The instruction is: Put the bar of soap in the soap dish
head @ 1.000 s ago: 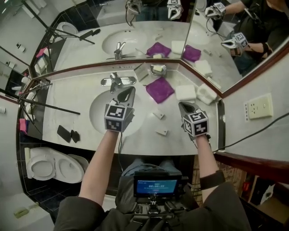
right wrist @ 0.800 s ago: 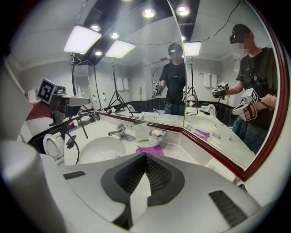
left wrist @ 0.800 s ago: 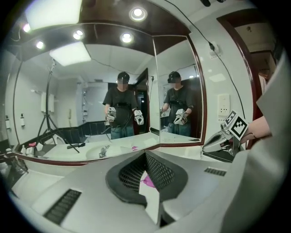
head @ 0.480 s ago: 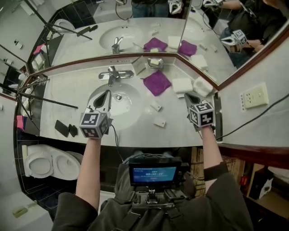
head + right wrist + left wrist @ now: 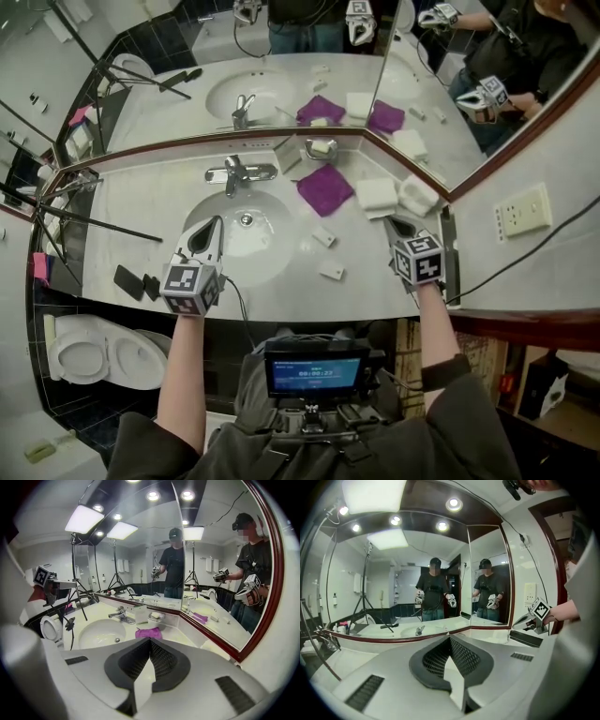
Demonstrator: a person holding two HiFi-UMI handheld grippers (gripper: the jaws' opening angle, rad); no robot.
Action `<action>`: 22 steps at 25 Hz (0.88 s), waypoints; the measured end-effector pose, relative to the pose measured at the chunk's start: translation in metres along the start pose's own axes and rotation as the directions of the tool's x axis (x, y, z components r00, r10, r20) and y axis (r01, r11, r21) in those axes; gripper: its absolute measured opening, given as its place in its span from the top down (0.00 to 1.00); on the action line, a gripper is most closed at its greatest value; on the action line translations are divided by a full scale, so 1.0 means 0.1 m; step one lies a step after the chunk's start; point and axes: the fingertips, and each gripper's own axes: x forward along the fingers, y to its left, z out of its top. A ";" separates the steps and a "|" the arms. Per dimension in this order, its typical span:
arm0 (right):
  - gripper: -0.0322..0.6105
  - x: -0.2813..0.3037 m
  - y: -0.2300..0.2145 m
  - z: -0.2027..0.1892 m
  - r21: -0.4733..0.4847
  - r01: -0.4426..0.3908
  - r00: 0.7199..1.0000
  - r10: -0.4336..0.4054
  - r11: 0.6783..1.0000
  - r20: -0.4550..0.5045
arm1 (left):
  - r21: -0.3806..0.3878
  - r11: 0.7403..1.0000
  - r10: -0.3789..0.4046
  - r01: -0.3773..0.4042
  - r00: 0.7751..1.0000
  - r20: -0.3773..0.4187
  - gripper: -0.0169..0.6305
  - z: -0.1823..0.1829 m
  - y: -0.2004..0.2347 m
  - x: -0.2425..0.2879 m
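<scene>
Left gripper (image 5: 210,232), right gripper (image 5: 396,225) closed, empty (blue screen (image 5: 315,377) text too small).

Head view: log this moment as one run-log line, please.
left tongs: shut, empty, at sink rim | right tongs: shut, empty, near towels | bar of soap: in soap dish

Corner mirrors (image 5: 281,84) over pale counter (image 5: 150,187); toilet (image 5: 94,352) below left; ceiling spotlights (image 5: 453,503)

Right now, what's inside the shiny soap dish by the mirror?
A pale bar, likely the soap, lies in the soap dish. The dish's bottom under the bar is covered, so I cannot see it.
</scene>
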 end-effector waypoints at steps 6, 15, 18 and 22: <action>0.92 0.00 0.09 0.02 -0.008 0.012 1.000 -0.012 1.000 -0.004 | 0.023 1.000 -0.020 0.021 1.000 -0.001 0.97 -0.07 0.07 -0.04; 0.92 0.15 0.33 0.17 -0.042 0.036 0.999 -0.037 0.998 -0.005 | 0.037 0.998 -0.056 0.056 0.998 0.008 0.97 -0.15 0.25 -0.09; 0.90 0.27 0.42 0.27 -0.090 0.049 0.999 -0.051 0.995 -0.013 | 0.047 0.995 -0.086 0.086 0.996 0.005 0.97 -0.19 0.30 -0.11; 0.74 0.49 0.55 0.47 -0.187 0.053 0.998 -0.059 0.981 -0.029 | 0.058 0.990 -0.129 0.129 0.992 0.007 0.97 -0.21 0.34 -0.16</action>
